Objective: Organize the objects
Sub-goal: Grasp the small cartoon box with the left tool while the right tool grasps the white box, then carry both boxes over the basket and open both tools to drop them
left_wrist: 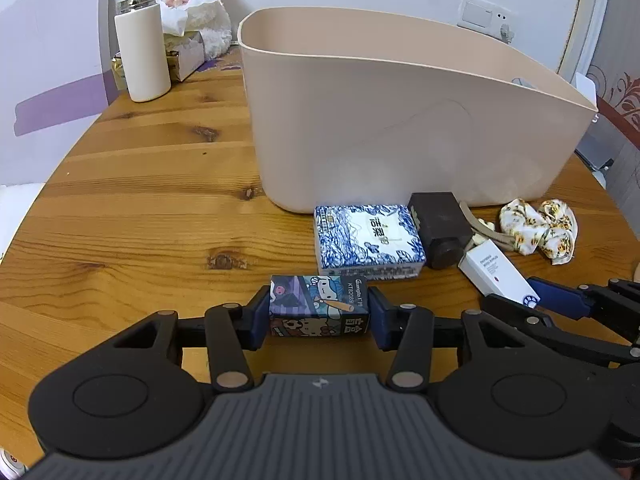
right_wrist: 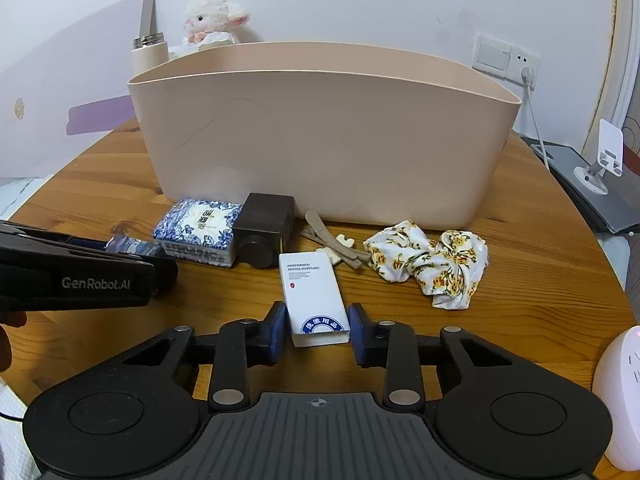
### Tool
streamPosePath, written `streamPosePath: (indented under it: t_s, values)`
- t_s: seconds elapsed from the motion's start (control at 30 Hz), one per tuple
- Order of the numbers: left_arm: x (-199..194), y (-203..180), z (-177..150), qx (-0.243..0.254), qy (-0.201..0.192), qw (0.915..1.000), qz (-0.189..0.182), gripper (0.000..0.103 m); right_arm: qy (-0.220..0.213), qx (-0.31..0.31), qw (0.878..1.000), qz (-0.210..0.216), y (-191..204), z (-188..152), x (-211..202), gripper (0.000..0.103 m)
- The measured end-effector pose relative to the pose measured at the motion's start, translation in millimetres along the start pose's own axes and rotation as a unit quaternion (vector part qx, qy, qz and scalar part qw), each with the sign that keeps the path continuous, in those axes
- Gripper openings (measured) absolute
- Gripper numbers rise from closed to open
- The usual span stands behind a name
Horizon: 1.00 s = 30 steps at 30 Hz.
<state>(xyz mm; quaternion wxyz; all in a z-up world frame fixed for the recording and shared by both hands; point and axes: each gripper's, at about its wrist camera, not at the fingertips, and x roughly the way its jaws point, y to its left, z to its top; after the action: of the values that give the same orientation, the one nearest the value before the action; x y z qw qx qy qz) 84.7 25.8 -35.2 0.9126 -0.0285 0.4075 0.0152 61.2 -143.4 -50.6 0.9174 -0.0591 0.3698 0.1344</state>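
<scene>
A beige plastic bin (left_wrist: 400, 120) stands on the wooden table (left_wrist: 140, 200); it also shows in the right wrist view (right_wrist: 328, 140). My left gripper (left_wrist: 318, 312) is shut on a small cartoon-printed box (left_wrist: 318, 306) resting on the table. My right gripper (right_wrist: 318, 330) straddles the near end of a white hotel-supplies box (right_wrist: 314, 300), its pads touching or nearly touching the sides. In front of the bin lie a blue-white tissue pack (left_wrist: 368, 240), a dark brown block (left_wrist: 440, 228), beige hair clips (right_wrist: 332, 246) and a floral scrunchie (right_wrist: 432, 260).
A white thermos (left_wrist: 142, 48), a plush lamb (left_wrist: 196, 4) and a tissue box (left_wrist: 188, 52) stand at the table's back left. A white plug adapter (right_wrist: 620, 396) sits at the right front. A phone stand (right_wrist: 604, 160) is off the table to the right.
</scene>
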Motion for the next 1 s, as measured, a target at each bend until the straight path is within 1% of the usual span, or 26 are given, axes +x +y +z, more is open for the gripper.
streamPosePath:
  t_s: [0.07, 0.2, 0.43, 0.77, 1.0]
  values:
    - [-2.9, -0.3, -1.1, 0.004, -0.002, 1.0000, 0.000, 0.051, -0.002, -0.001, 1.000, 0.002, 2.6, -0.2, -2.4, 0.028]
    - [-11.4, 0.6, -0.2, 0.005, -0.010, 0.9999, -0.004, 0.051, -0.016, -0.010, 1.000, 0.001, 4.4, 0.2, -13.7, 0.028]
    - [-35.1, -0.9, 11.0, 0.007, -0.042, 0.9990, -0.012, 0.051, -0.050, -0.010, 0.999, -0.003, -0.5, 9.9, -39.0, 0.027]
    - [-72.5, -7.5, 39.1, 0.013, -0.095, 0.9949, -0.033, 0.051, -0.119, 0.006, 0.993, -0.019, -21.7, 46.0, -72.0, 0.027]
    - [-82.5, -15.9, 68.4, 0.026, -0.129, 0.9910, -0.027, 0.051, -0.158, 0.013, 0.987, -0.029, -34.4, 76.1, -81.6, 0.027]
